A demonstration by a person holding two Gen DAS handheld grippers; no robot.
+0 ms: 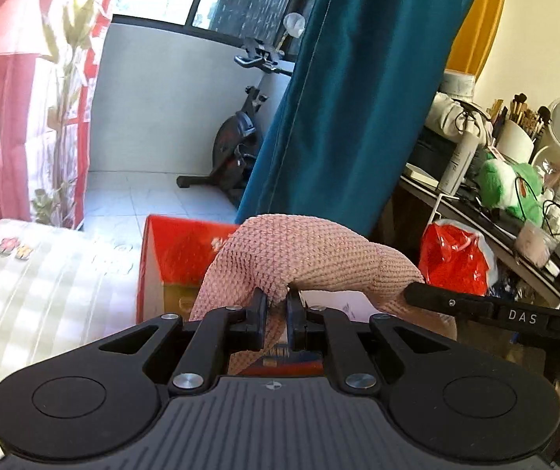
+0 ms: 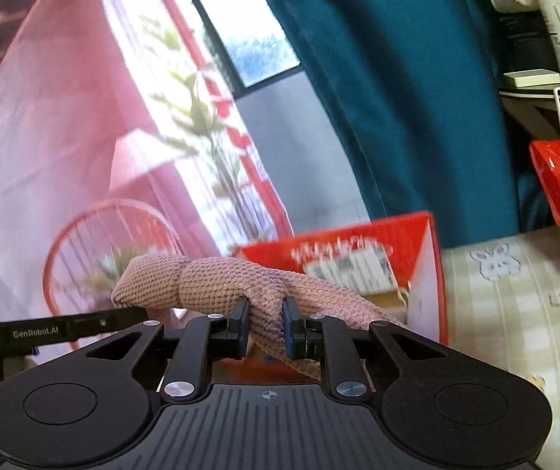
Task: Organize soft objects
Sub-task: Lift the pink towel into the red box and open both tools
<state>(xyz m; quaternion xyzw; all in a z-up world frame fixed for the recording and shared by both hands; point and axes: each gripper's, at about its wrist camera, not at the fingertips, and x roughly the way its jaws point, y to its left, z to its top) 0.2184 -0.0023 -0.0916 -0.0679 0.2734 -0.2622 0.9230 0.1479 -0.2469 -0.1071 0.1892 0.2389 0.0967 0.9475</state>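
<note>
We are pinching a pink knit cloth (image 1: 299, 258) in both claws: the left claw (image 1: 278, 305) is clamping a fold between narrow fingers, and the right claw (image 2: 266, 313) is gripping another bunch just beside it. Since we are holding only small pinches, the loose knit could be slipping out or snagging on the red box (image 1: 185, 250) just beyond the fingers. The box's inside and the cloth's hanging ends are staying hidden from us.
</note>
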